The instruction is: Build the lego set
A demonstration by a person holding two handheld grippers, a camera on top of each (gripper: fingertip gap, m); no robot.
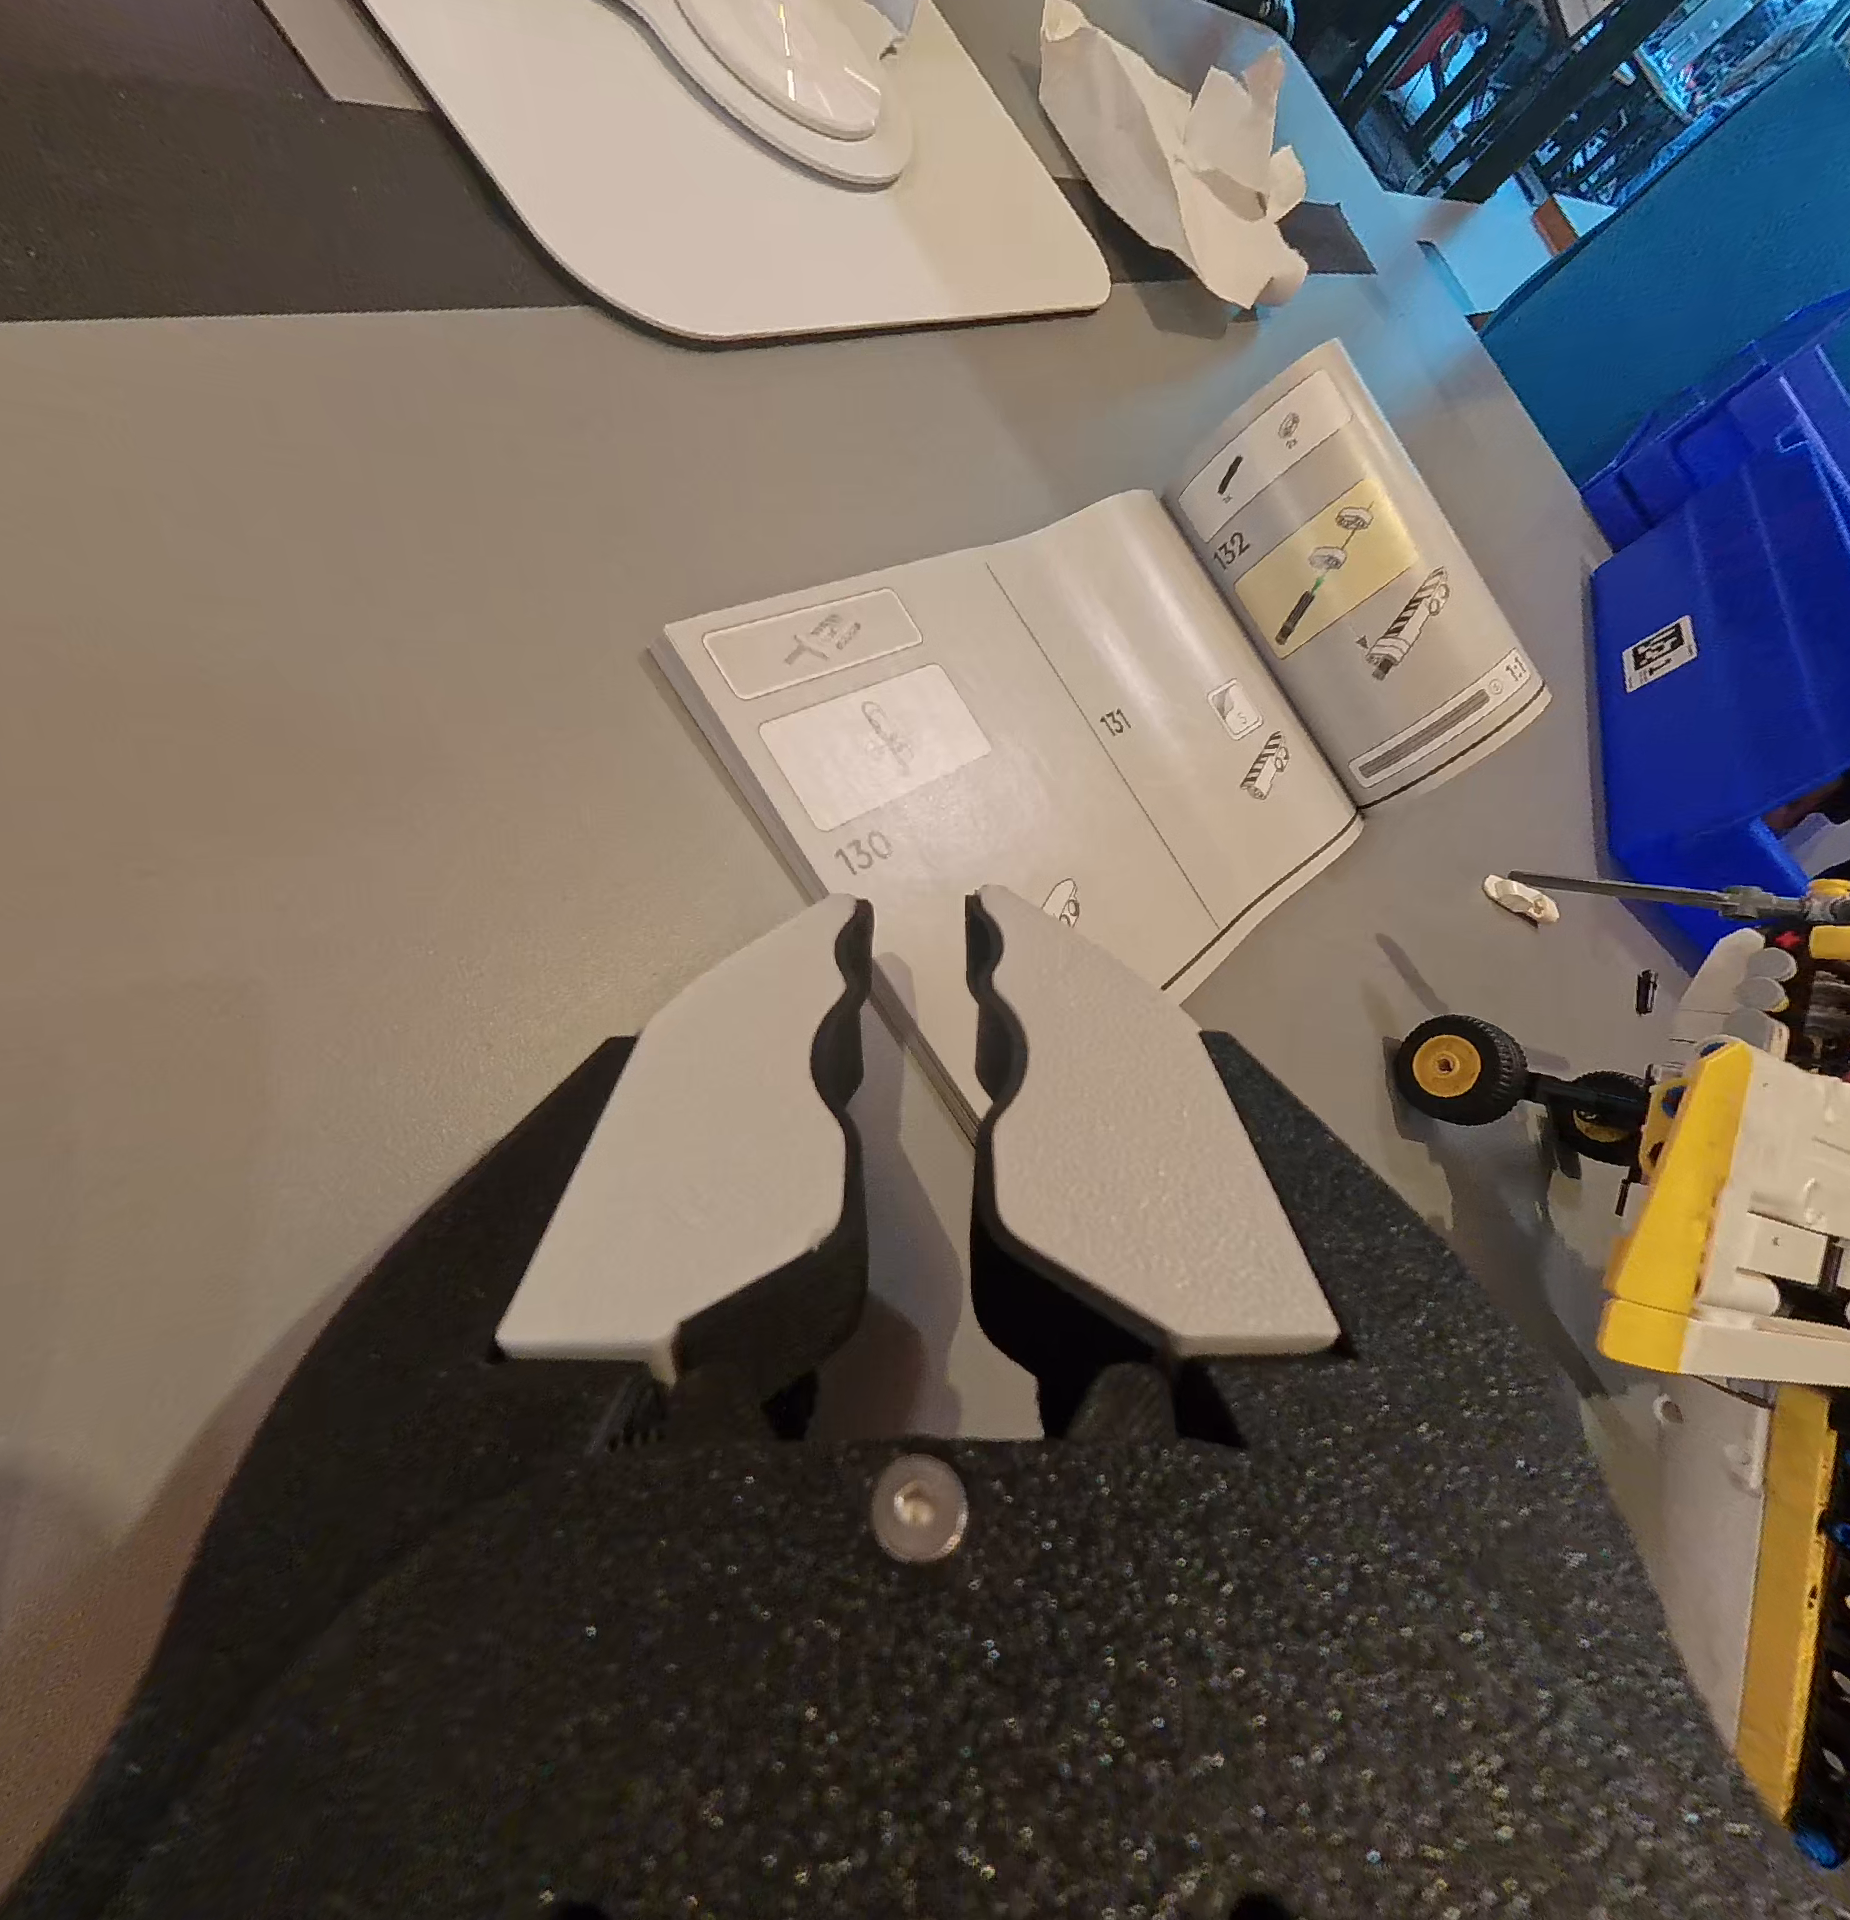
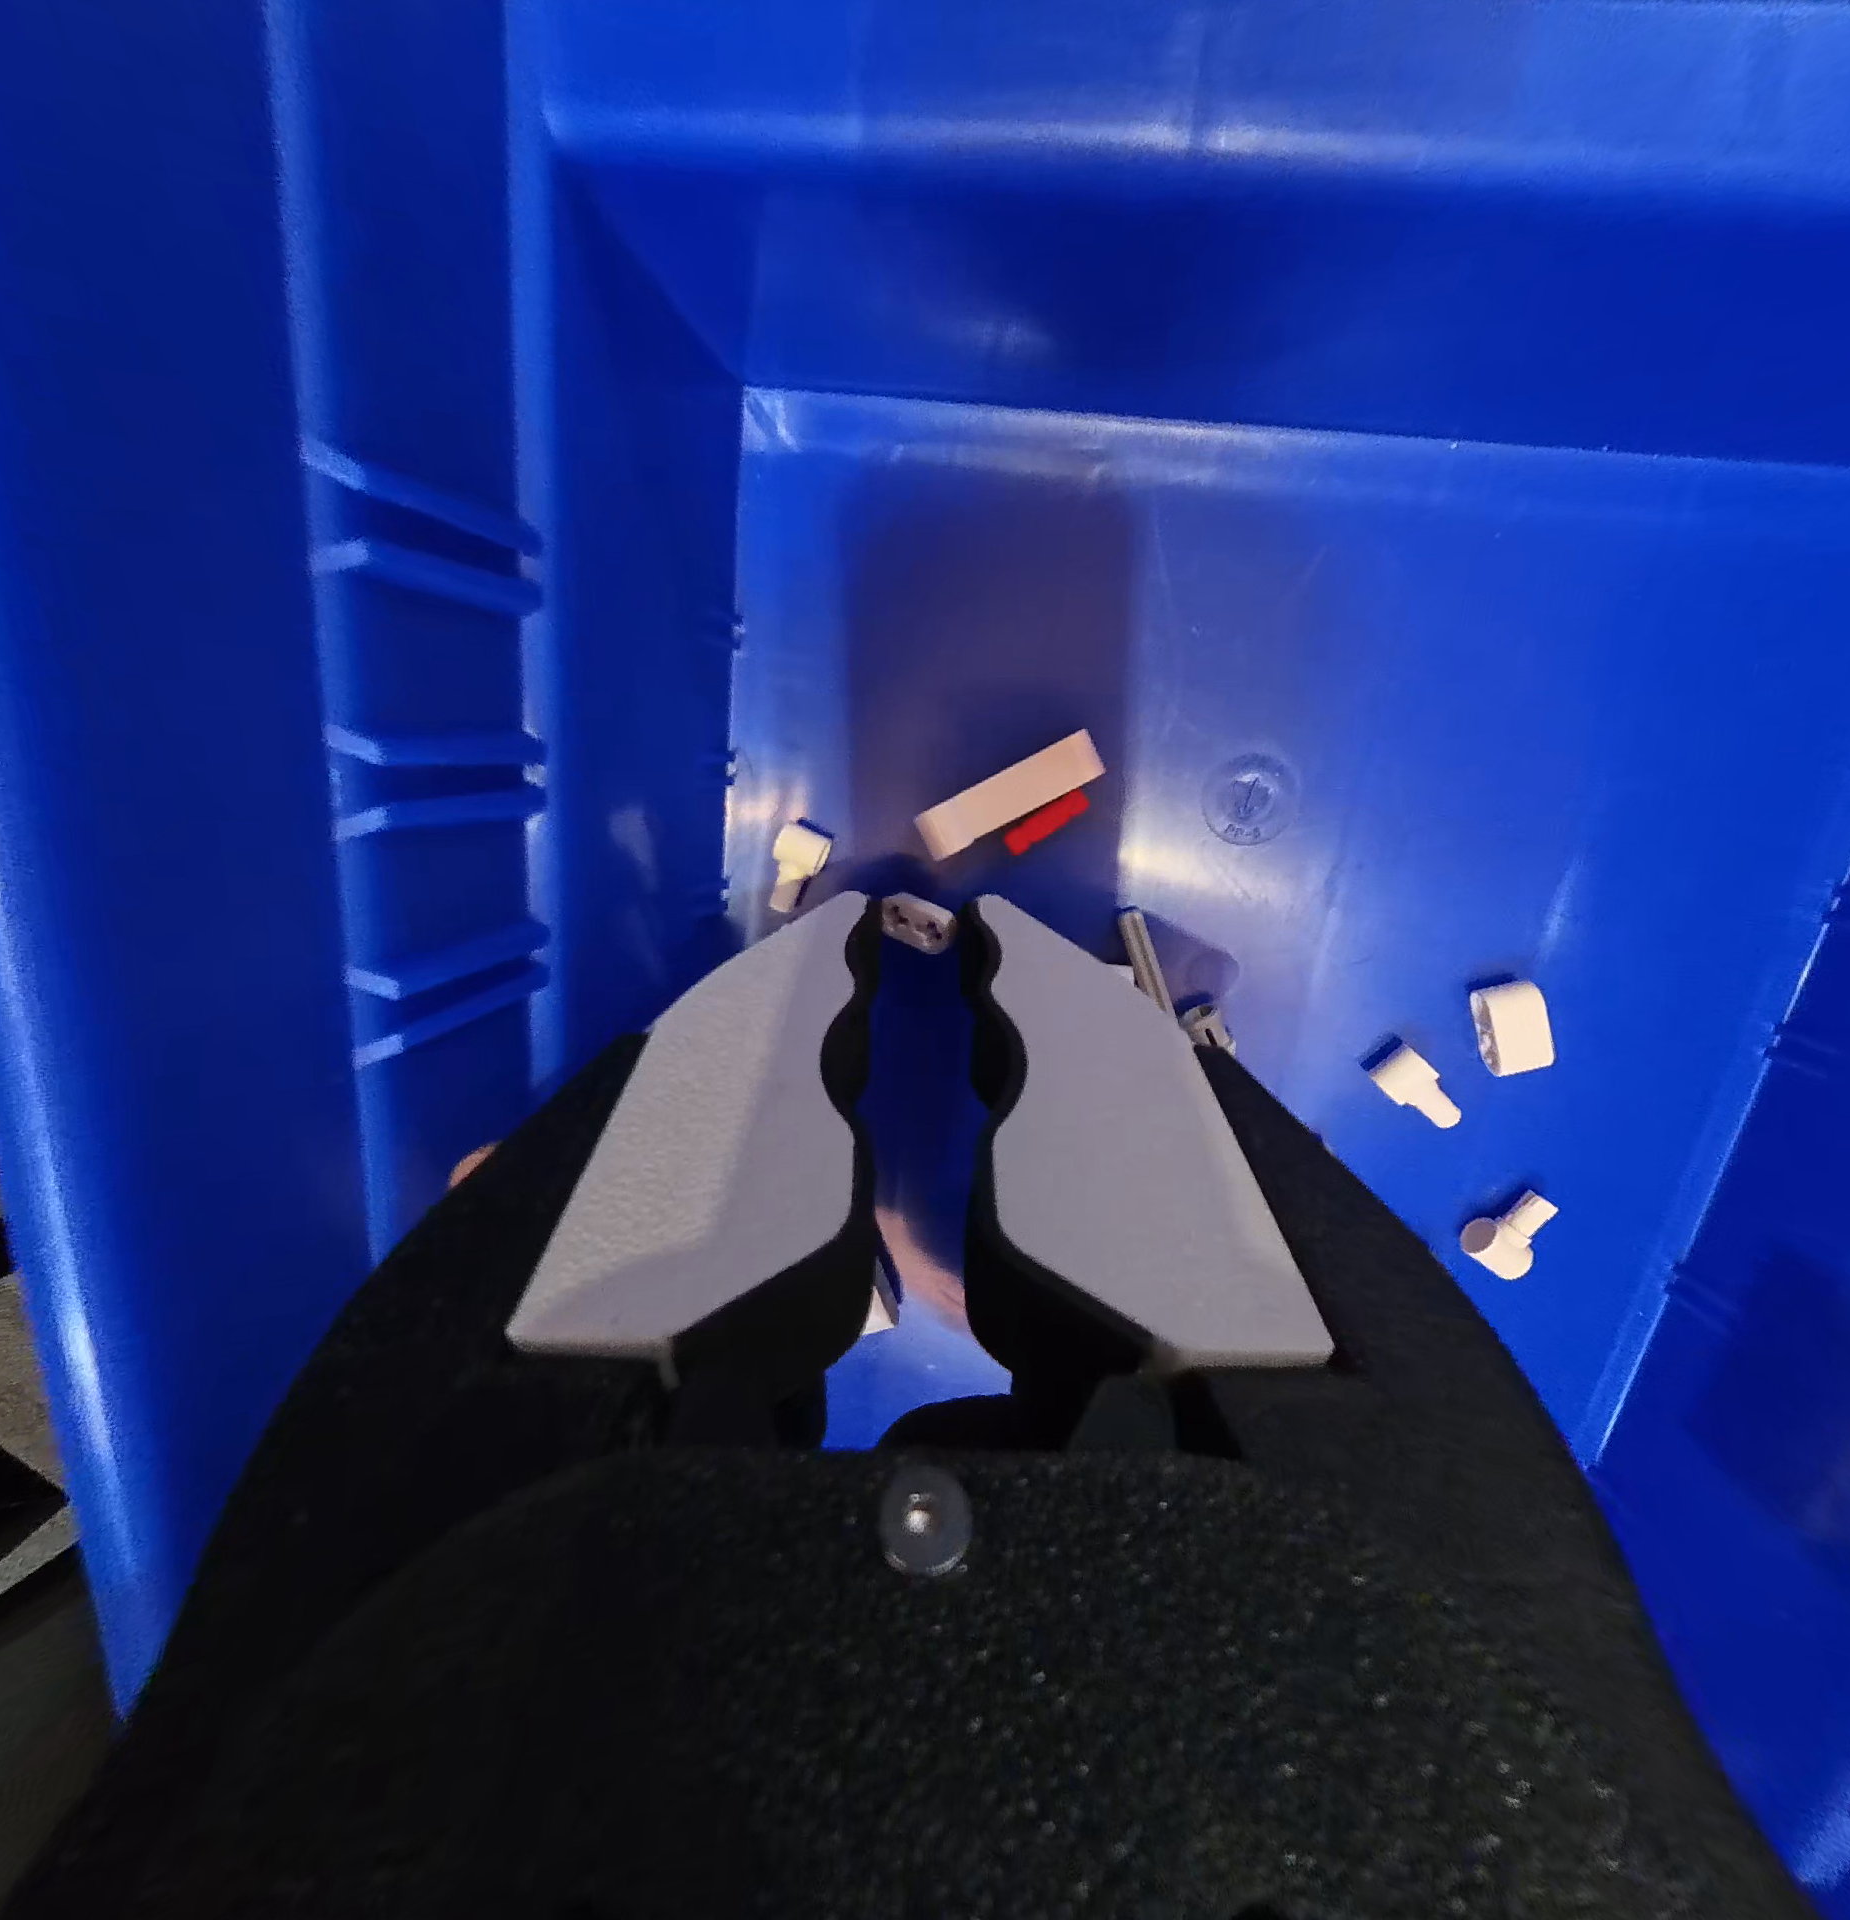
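**Right wrist view: claw pinching a small white piece inside the blue bin**

Right wrist view puts me deep inside a blue bin (image 2: 1420, 644), looking at its floor. My right gripper (image 2: 916, 925) has a small white two-hole piece (image 2: 914, 923) at its very tips, and both dark pads sit against its ends, so I read it as pinched. Just beyond it lie a longer white beam (image 2: 1009, 795) and a red pin (image 2: 1046, 821) touching the beam's right side. To the left, near the bin wall, I see a white connector (image 2: 799, 864). To the right of my fingers there is a grey axle (image 2: 1147, 956), and farther right three more white pieces, well apart from the claw: a short two-hole block (image 2: 1513, 1027), a pin connector (image 2: 1414, 1083) and an elbow piece (image 2: 1506, 1233).

In the left wrist view, my left gripper (image 1: 919, 914) hovers over the near corner of an open instruction booklet (image 1: 1056, 707) on a grey table (image 1: 277, 675). Its fingers stand slightly apart with nothing between them. To the right sits a yellow and white brick model (image 1: 1731, 1226) with a black and yellow wheel (image 1: 1458, 1068) at its left side. Beyond it I see blue bins (image 1: 1752, 623); far across the table lie crumpled white paper (image 1: 1191, 177) and a pale mat (image 1: 796, 229).
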